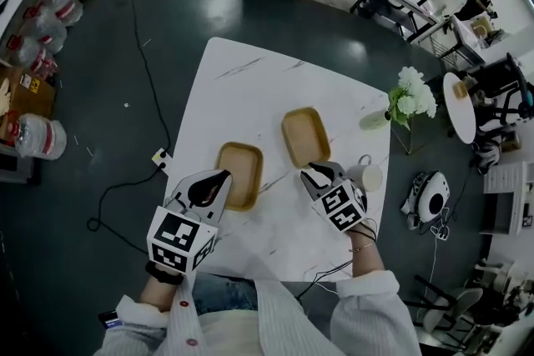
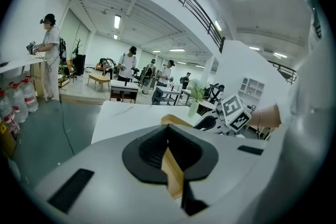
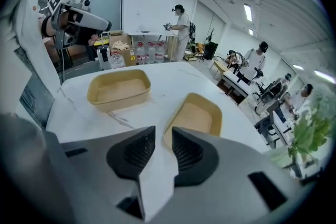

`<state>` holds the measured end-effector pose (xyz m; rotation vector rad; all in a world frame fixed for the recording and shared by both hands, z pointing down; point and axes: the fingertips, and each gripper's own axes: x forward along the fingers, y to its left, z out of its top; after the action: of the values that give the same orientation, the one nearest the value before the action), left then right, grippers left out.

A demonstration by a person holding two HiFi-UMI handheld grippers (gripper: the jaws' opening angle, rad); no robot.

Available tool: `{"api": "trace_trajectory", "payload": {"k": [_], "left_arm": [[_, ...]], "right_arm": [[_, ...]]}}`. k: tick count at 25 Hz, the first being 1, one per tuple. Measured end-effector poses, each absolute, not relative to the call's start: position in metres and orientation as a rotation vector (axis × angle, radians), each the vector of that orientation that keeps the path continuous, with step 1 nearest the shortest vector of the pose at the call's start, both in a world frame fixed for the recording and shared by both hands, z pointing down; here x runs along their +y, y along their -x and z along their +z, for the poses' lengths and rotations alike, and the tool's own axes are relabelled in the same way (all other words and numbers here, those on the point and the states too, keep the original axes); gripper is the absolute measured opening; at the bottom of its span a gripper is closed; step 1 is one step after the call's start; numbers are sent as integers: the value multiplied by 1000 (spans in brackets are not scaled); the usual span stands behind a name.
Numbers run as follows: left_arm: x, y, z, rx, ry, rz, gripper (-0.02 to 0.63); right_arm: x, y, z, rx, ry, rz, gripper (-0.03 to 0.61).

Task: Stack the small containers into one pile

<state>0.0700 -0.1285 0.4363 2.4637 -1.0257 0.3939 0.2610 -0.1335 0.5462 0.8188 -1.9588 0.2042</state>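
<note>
Two shallow tan containers lie side by side on the white marble table (image 1: 250,87). My left gripper (image 1: 210,189) is at the left container (image 1: 242,172), and its jaws are shut on a thin tan rim (image 2: 173,168) of it. The right container (image 1: 304,136) lies just ahead of my right gripper (image 1: 315,172), which stands open over bare table at that container's near end. In the right gripper view, the right gripper (image 3: 160,147) has only tabletop between its jaws, the right container (image 3: 197,115) is just beyond, and the left container (image 3: 118,89) is further left.
A white cup (image 1: 365,177) stands close to the right of my right gripper. A vase of white flowers (image 1: 409,100) is at the table's right edge. A power strip (image 1: 160,156) and cable lie on the dark floor at left.
</note>
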Motion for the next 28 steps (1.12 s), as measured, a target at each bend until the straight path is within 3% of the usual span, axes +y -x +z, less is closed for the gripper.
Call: {"api": "trace_trajectory", "payload": {"k": [18, 28], "left_arm": [[-144, -51, 460, -1087, -2353, 424, 18], [-146, -46, 460, -1097, -2338, 405, 18]], "right_arm": [[-141, -289, 603, -1781, -413, -6, 103], [-133, -275, 607, -1801, -390, -16, 20]]}}
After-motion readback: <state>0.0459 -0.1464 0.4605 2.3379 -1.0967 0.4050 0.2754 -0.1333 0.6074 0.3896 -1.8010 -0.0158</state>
